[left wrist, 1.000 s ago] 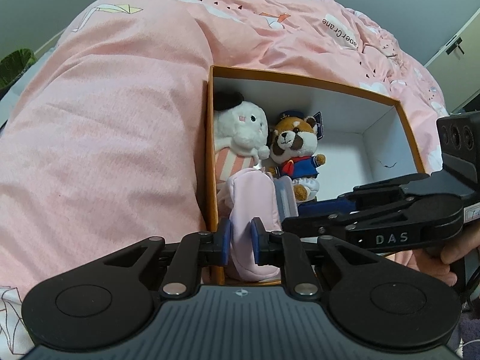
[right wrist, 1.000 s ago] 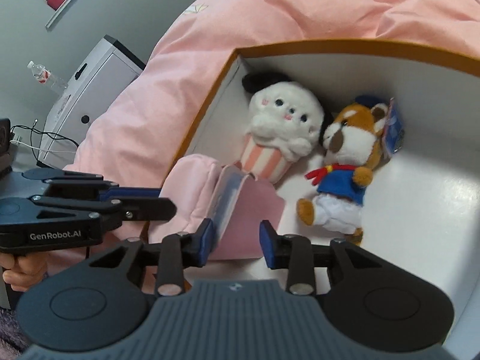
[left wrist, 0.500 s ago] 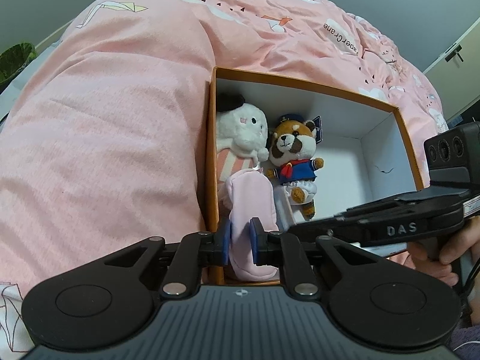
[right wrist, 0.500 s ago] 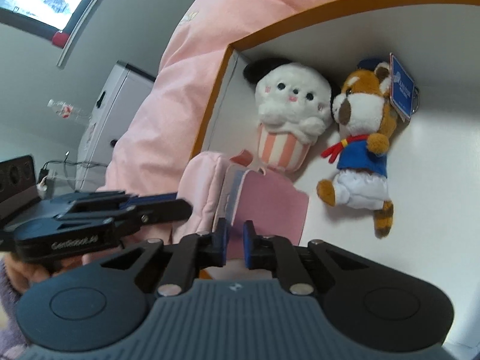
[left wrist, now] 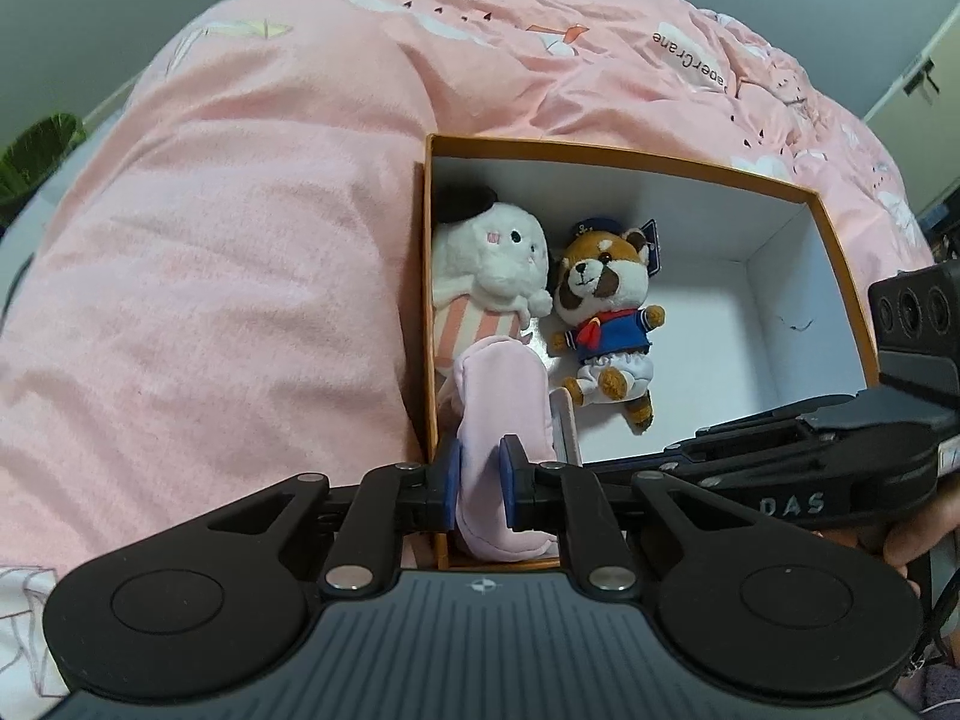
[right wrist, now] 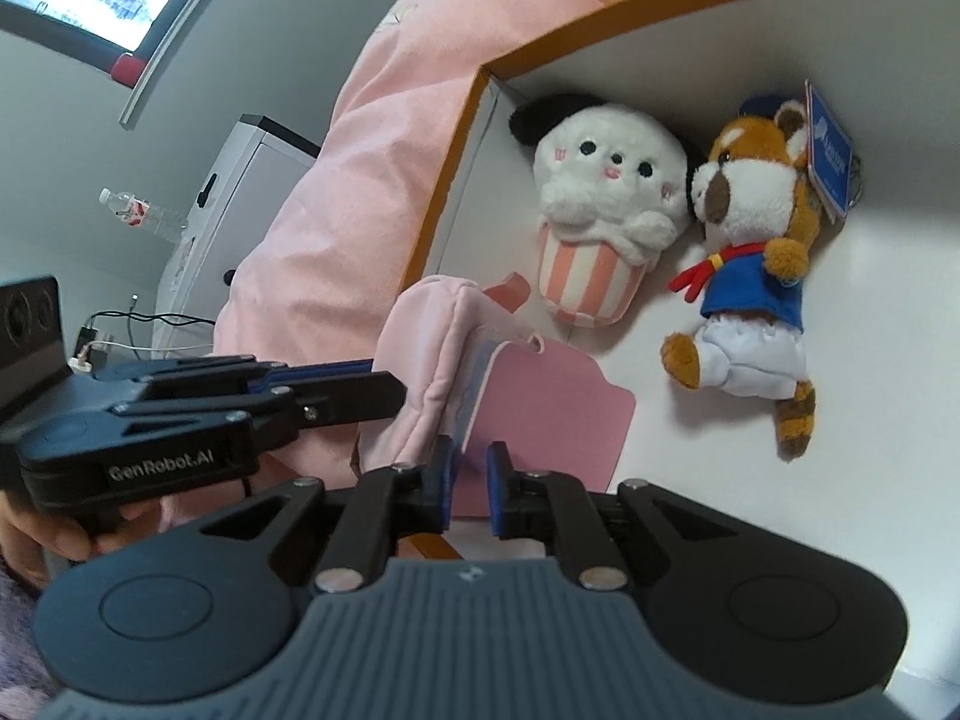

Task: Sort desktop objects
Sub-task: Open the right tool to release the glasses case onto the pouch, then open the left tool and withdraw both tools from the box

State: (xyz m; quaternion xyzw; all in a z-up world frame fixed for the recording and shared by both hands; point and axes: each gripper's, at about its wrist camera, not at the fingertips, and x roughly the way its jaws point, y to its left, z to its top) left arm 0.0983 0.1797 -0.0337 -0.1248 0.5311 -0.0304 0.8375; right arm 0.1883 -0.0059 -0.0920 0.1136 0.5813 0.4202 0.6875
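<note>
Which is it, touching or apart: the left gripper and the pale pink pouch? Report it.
Touching. The left wrist view shows the left gripper shut on the pale pink pouch, both blue pads pressing its fabric at the near edge of the orange box.

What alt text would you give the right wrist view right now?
The right tongs are shut on a pink card sticking out of a pink pouch, which the left tongs grip. Behind, a white plush and a red panda plush lie in an orange-rimmed box.

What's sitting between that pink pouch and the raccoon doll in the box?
A pink card, poking out of the pouch and lying flat on the box floor toward the raccoon doll; the right wrist view shows it best.
</note>
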